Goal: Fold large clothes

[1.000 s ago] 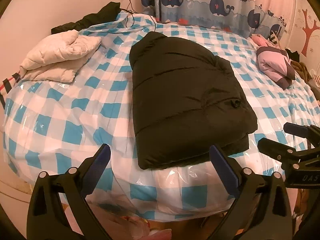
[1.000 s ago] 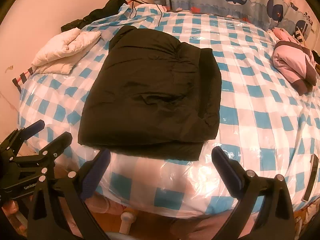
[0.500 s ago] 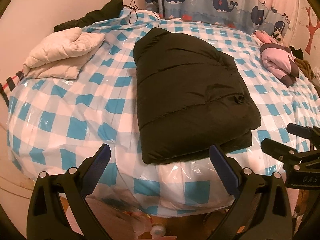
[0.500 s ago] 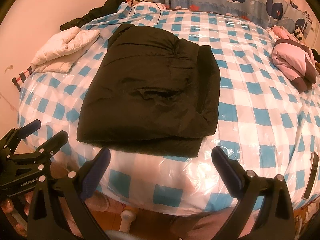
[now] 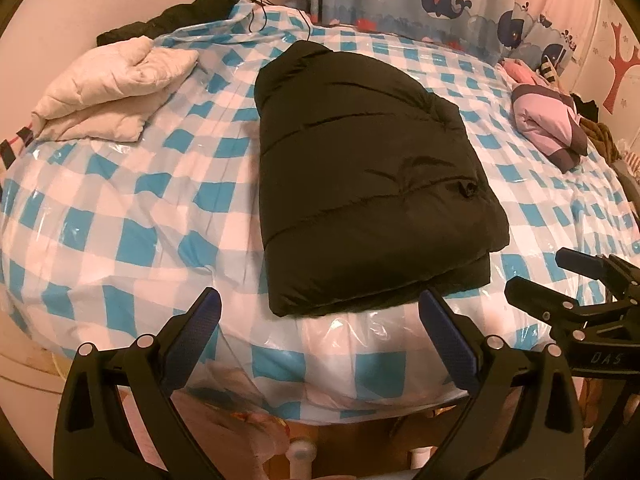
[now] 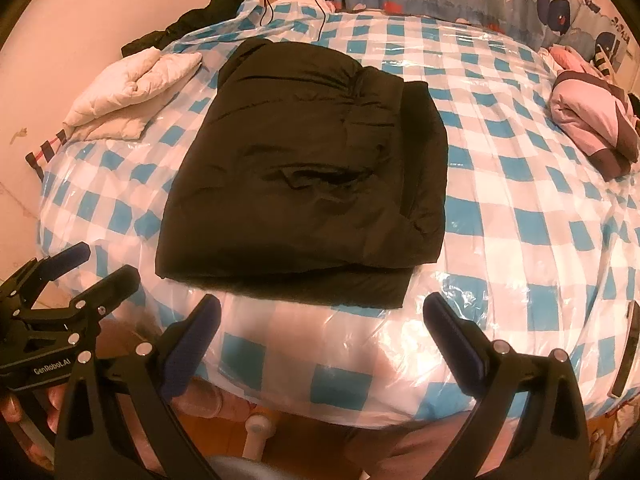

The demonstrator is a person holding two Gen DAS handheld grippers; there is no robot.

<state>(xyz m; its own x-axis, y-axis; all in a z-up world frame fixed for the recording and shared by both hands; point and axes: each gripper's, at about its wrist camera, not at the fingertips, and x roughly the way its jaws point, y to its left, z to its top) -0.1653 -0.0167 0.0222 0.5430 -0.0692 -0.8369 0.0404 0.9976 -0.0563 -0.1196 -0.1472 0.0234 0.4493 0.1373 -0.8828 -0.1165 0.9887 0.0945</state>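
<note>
On the bed, black puffer jacket lies folded; left hand-held gripper and right hand-held gripper both spread apart, empty.

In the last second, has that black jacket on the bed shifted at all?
No. The black jacket lies on the same blue checks of the bed cover, same gap to the white jacket; only the cameras drifted.

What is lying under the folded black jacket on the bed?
The black jacket rests on clear plastic sheeting that covers the blue-and-white checked bed cover. Whether anything else lies beneath the jacket cannot be seen; the jacket hides that area.
</note>
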